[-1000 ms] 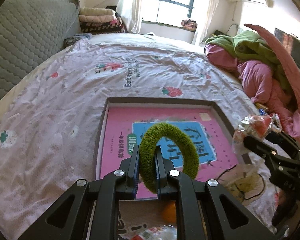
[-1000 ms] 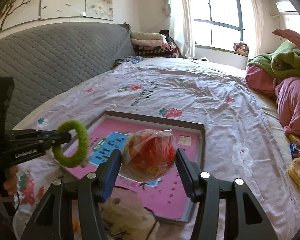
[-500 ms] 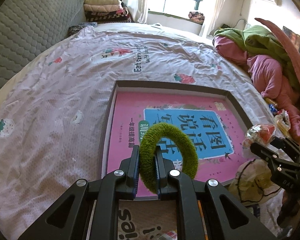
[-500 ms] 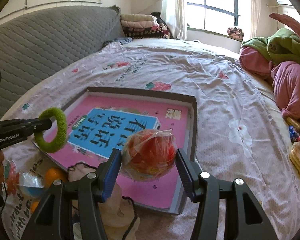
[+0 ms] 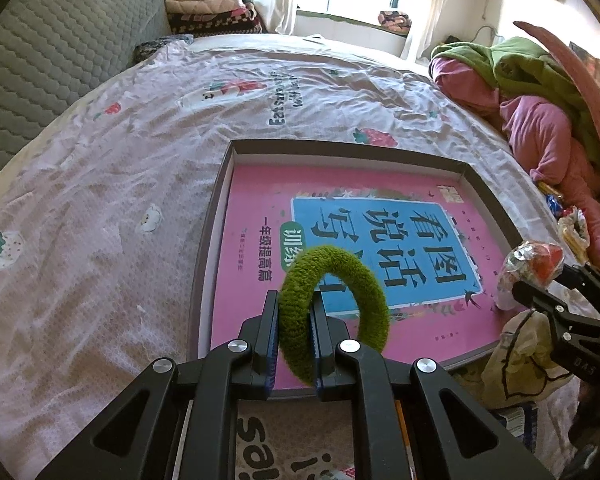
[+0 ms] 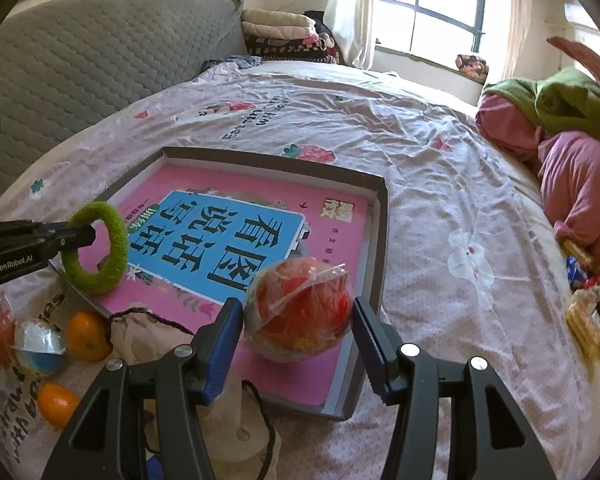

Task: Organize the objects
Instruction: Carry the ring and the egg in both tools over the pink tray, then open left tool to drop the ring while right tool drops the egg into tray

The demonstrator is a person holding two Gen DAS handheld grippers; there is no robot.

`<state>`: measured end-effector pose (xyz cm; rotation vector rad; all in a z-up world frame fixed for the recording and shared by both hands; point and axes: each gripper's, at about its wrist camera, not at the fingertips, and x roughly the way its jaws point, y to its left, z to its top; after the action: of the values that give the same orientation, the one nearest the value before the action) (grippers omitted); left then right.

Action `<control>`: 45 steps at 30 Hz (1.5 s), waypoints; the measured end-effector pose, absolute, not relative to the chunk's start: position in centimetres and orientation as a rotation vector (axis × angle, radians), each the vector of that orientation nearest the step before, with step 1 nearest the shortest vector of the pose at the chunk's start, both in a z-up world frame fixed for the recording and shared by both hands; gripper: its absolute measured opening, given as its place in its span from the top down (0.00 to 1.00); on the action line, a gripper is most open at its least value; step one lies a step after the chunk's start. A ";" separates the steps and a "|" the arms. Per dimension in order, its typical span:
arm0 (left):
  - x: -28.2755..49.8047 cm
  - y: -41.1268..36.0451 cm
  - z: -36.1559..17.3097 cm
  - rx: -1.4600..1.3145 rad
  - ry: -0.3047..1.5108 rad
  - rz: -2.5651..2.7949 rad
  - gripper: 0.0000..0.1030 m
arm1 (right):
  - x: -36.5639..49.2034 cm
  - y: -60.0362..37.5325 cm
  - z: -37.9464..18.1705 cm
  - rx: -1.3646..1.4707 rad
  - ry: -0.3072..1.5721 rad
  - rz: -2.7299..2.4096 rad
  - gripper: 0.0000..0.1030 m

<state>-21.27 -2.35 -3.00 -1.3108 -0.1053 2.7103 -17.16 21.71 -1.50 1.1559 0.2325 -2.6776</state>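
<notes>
my left gripper (image 5: 294, 334): jaws narrow, pinching the fuzzy green ring (image 5: 332, 312) above the near edge of the shallow box (image 6: 382, 216) | my right gripper (image 6: 298, 338): jaws half-wide, clamped on the plastic-wrapped red ball (image 6: 300, 314) over the box's near right corner | pink book (image 6: 236, 240): flat inside the box | tangerines (image 6: 88, 336): near the box's left corner

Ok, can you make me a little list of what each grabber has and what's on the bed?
left gripper: shut on the fuzzy green ring, held over the tray
right gripper: shut on the red ball in plastic wrap, above the tray's near corner
tray: shallow grey box on the bedsheet, with a pink and blue book lying flat inside
loose things: two oranges and a small shiny ball near the tray
far side: pink and green blankets
</notes>
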 end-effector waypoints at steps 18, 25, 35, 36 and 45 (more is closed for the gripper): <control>-21.4 -2.7 -3.3 -1.341 -0.126 2.712 0.86 | -17.5 21.2 -2.4 1.125 0.253 -2.670 0.45; -21.4 -2.6 -3.0 -1.335 -0.128 2.709 0.76 | -17.6 21.5 -2.3 1.142 0.229 -2.675 0.45; -21.1 -2.6 -2.4 -1.338 -0.138 2.701 0.57 | -17.8 21.8 -1.9 1.158 0.182 -2.677 0.45; -21.0 -2.6 -2.3 -1.340 -0.145 2.697 0.54 | -17.7 21.9 -1.8 1.157 0.173 -2.672 0.45; -20.8 -2.7 -1.9 -1.337 -0.152 2.708 0.51 | -17.3 21.7 -1.0 1.126 0.152 -2.664 0.45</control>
<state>-20.79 -2.72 -1.91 -1.3373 -0.1519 2.7084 -17.28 21.67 -1.00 1.1261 0.1520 -2.6637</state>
